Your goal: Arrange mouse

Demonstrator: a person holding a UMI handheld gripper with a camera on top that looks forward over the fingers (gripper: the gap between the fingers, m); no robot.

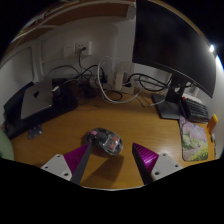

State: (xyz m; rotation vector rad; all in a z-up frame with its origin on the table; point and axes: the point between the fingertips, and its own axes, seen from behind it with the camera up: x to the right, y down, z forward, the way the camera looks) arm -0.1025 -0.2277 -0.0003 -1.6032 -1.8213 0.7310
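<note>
- Your gripper [110,160] is spread wide, clasping nothing; its purple pads [78,158] face inward.
- The mouse [104,141], rounded and glossy grey, lies on the smooth wooden worktop [120,115] between the fingertips, nearer the left one.
- Its long axis runs left to right, tilted slightly; which end is the front, you cannot tell.
- A dark monitor [172,45] stands far right.

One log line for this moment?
tongs: open | mouse: on desk, between the tips | monitor: beyond | grasp: not yet
</note>
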